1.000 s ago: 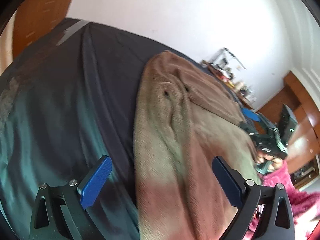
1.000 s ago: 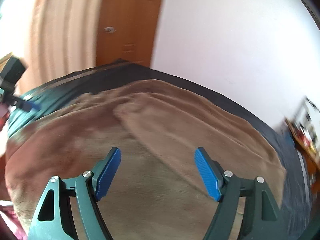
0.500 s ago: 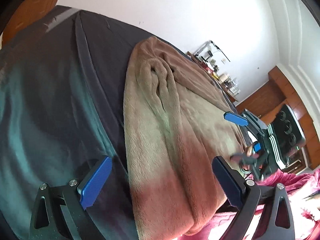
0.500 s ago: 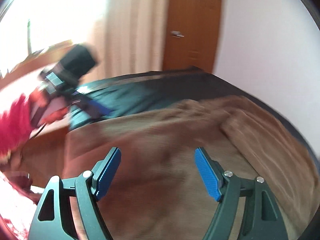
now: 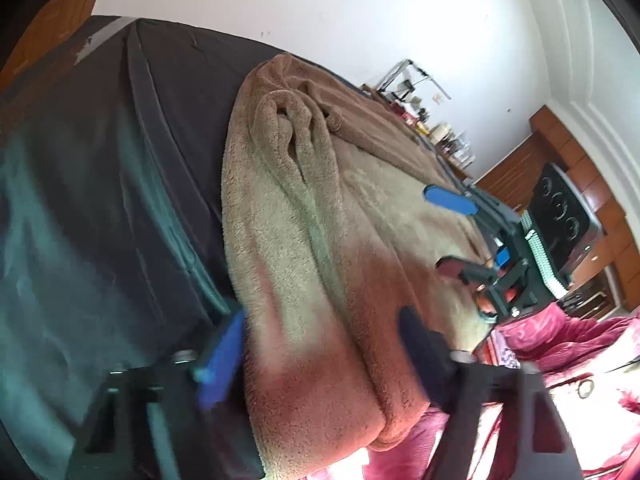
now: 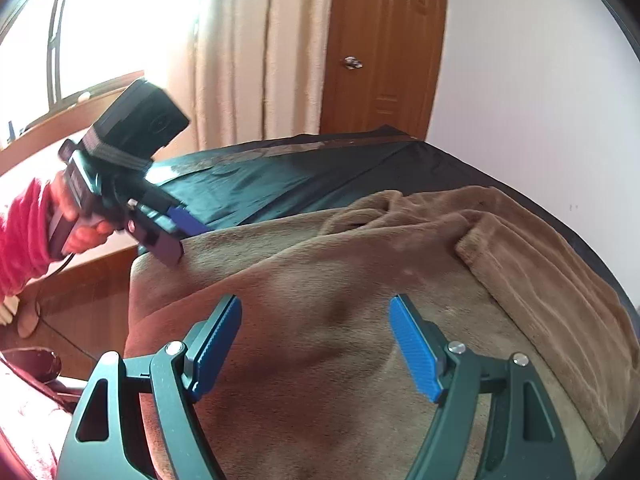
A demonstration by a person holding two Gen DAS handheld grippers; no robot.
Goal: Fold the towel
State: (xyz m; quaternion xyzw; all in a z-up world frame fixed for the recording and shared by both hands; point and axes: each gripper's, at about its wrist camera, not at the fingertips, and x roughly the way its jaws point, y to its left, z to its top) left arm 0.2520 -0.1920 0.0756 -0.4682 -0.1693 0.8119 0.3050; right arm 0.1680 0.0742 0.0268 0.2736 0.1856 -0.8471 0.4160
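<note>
A brown towel lies rumpled lengthwise on a dark bed cover, with a fold bunched up at its far end. My left gripper is open at the towel's near end, which hangs over the bed's edge, and the cloth lies between its blurred fingers. The right wrist view shows the left gripper at the towel's left corner. My right gripper hovers open just above the towel's near edge and holds nothing. In the left wrist view the right gripper is at the towel's right side.
A wooden door, curtains and a bright window stand beyond the bed cover. A cluttered table and wooden cabinets are at the far right. A person's red sleeve and red garment are at the bedside.
My left gripper's fingers have come closer together around the towel's near end. My right gripper has swung left and lower over the towel, so the left gripper shows in its view.
</note>
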